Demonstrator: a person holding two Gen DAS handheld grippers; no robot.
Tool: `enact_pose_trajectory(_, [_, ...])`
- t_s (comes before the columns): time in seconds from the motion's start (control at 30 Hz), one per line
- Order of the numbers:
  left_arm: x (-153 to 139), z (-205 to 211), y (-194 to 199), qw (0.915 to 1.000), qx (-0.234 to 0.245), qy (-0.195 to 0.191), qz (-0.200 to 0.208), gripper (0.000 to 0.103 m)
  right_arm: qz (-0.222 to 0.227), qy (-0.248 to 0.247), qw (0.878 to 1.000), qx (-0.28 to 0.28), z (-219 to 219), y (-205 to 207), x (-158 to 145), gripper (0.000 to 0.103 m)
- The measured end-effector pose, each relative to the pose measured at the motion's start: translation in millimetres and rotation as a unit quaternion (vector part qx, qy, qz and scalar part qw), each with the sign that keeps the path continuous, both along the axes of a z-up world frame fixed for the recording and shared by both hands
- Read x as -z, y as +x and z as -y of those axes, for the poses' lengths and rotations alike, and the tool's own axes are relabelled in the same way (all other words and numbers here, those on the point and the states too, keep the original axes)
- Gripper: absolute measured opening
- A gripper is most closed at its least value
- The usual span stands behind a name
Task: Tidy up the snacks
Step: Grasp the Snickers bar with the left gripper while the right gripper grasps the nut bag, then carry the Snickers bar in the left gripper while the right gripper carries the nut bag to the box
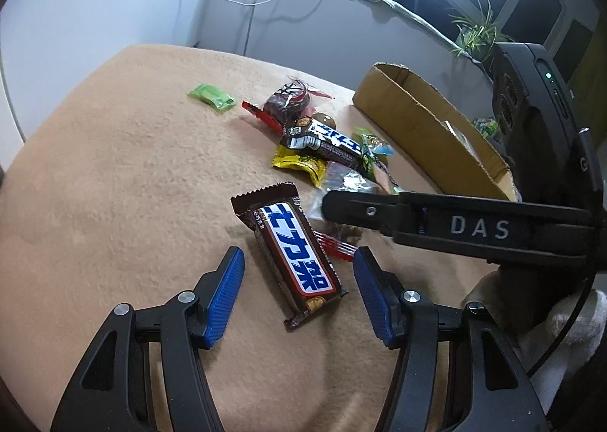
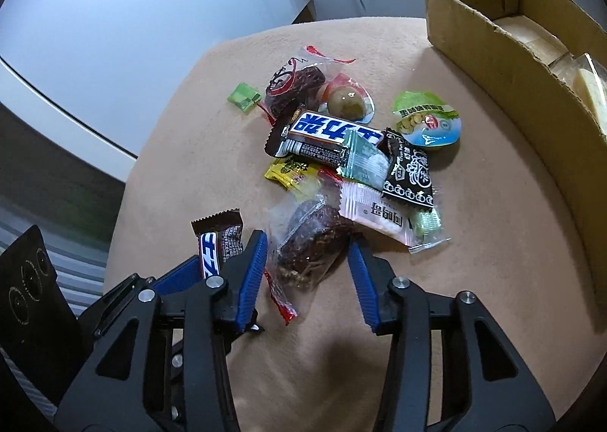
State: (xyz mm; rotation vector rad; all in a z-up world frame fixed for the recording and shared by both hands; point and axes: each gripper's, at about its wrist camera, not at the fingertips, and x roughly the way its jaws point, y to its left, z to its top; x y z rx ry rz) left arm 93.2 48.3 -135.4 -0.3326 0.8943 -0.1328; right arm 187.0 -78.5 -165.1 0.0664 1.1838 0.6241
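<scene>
A brown chocolate bar (image 1: 292, 261) with a blue and white label lies on the tan cloth between the blue pads of my left gripper (image 1: 299, 272). That gripper is open and its pads stand clear of the bar on both sides. In the right wrist view my right gripper (image 2: 307, 261) straddles a clear packet of dark dried snack (image 2: 311, 246). Its pads sit close to the wrapper's edges without squeezing it. The same chocolate bar (image 2: 216, 242) shows to the left there, partly hidden behind the left gripper's finger (image 2: 178, 272).
A pile of several wrapped snacks (image 2: 341, 151) lies beyond the packet, with a green candy (image 1: 210, 98) apart at the far left. An open cardboard box (image 2: 493, 41) stands to the right, holding pale packets. The cloth-covered table (image 1: 114, 166) ends at the left.
</scene>
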Motion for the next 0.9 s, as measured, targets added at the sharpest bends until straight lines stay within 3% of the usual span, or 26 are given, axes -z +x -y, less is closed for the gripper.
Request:
enact_pose_trajectory(0.07, [0.1, 0.9, -0.5, 1.0, 0.002, 0.009, 0.0, 0.059, 0.0, 0.001, 1.0, -0.003, 5.1, -0.2, -1.0, 0.043])
enact_pose_trajectory(0.27, [0.6, -4.0, -0.3, 0.9998, -0.003, 0.019, 0.002, 0.039, -0.003, 0.011, 1.0, -0.006, 8.3, -1.1, -0.5, 0.041])
enact_pose_trajectory(0.4, [1.1, -9.1, 0.2, 0.9999, -0.006, 0.012, 0.003, 0.032, -0.007, 0.009, 1.0, -0.004, 6.4, 0.9, -0.2, 0.042])
enact_pose_trajectory(0.57, [1.3, -12.5, 0.8, 0.9999, -0.009, 0.012, 0.004, 0.032, 0.009, -0.014, 1.0, -0.012, -5.0, 0.4, -0.4, 0.046])
enact_pose_trajectory(0.9, [-2.2, -11.3, -2.3, 0.9996, -0.015, 0.022, 0.012, 0.029, 0.027, -0.001, 0.999, -0.017, 3.7, -12.6, -7.9, 0.04])
